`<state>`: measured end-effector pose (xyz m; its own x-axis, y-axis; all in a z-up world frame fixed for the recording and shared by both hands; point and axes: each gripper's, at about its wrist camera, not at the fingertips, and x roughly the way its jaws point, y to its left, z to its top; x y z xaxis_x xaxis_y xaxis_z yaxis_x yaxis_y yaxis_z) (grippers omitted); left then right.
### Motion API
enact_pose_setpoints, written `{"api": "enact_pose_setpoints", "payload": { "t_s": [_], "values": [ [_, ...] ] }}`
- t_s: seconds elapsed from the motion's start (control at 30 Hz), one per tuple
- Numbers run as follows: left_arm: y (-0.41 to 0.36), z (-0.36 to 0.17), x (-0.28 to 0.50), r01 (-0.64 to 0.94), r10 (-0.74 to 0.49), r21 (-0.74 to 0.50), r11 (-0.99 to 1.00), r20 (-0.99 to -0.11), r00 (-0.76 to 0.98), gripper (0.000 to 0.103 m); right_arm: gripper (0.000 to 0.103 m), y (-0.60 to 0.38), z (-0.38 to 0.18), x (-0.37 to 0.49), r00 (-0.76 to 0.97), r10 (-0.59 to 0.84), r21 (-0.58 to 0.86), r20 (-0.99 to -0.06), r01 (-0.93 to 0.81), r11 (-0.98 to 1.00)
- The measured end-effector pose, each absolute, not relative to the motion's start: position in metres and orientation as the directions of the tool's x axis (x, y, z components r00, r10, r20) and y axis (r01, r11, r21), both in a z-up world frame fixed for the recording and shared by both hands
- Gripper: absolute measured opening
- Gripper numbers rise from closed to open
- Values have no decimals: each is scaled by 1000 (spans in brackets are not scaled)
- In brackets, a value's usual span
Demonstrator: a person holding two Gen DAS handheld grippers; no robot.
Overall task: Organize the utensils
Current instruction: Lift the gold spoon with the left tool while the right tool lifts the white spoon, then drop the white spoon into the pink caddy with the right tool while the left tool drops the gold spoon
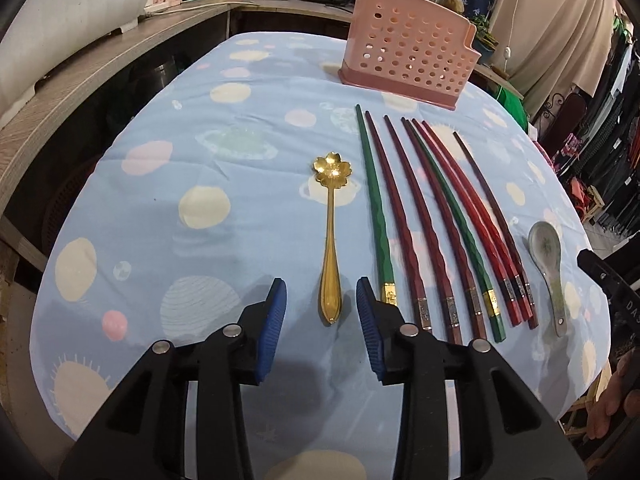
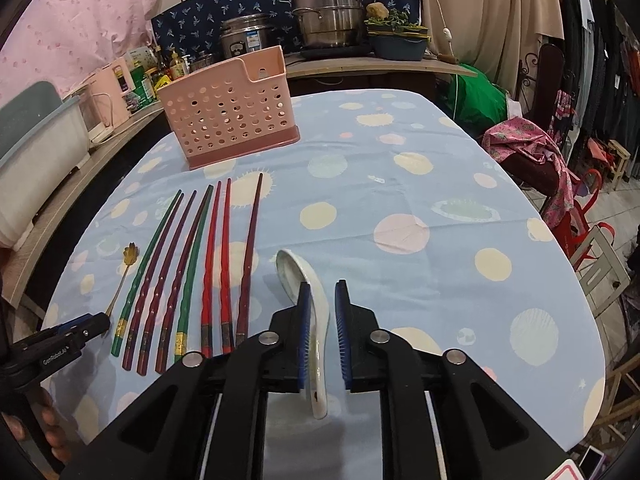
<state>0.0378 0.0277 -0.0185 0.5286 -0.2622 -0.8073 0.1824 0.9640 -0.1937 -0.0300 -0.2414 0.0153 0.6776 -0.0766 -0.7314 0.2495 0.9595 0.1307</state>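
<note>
**Utensils laid in a row before the pink holder**

On the counter (image 1: pixel 168 216), under a pale blue cloth with pastel spots, the utensils lie side by side. Farthest left is the gold flower-bowled spoon (image 1: pixel 330 240), handle toward the camera. The left gripper (image 1: pixel 321 300) hangs over that handle end with its jaws apart; the handle lies in the gap between the blue pads (image 1: pixel 273 316), and neither pad presses on it.

Next come the chopsticks (image 1: pixel 436 232), eight of them, fanned slightly with their tips toward the holder: a green one, three dark maroon, another green, two bright red and one dark brown at the right edge. Their banded butt ends line up near the counter's front.

Right of the chopsticks lies the ceramic soup spoon (image 2: pixel 308 304), white with a faint pattern inside the bowl. The right gripper (image 2: pixel 323 308) straddles its handle with jaws slightly parted; the left pad sits right against the handle, possibly touching, while the right pad stands clear of it. The spoon seems to rest on the cloth.

Behind the row, the pink perforated utensil holder (image 1: pixel 408 52) stands upright on its darker base, nothing visible inside it.
</note>
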Motion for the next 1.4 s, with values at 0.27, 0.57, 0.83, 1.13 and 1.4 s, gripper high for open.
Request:
{"api": "enact_pose_setpoints", "payload": {
  "t_s": [0.27, 0.57, 0.83, 1.13, 1.4],
  "values": [
    [30, -20, 39, 192, -297, -229, 954, -804, 516, 11, 18, -238, -11, -27, 626, -36, 152, -779, 243, 958],
    [32, -17, 35, 189, -294, -228, 955, -799, 524, 10, 10, -231, -17, -38, 626, -68, 104, -777, 234, 967],
    [40, 11, 32, 181, -302, -241, 953, -763, 572, 10, 9, -237, 0, -46, 658, -61, 138, -751, 246, 959],
    [45, 36, 43, 175, -293, -236, 956, -728, 619, 9, 7, -239, 24, -42, 703, -56, 162, -709, 240, 957],
    [45, 51, 57, 183, -284, -218, 959, -705, 650, 1, 6, -242, 32, -34, 717, -50, 172, -695, 233, 957]
  ]
}}
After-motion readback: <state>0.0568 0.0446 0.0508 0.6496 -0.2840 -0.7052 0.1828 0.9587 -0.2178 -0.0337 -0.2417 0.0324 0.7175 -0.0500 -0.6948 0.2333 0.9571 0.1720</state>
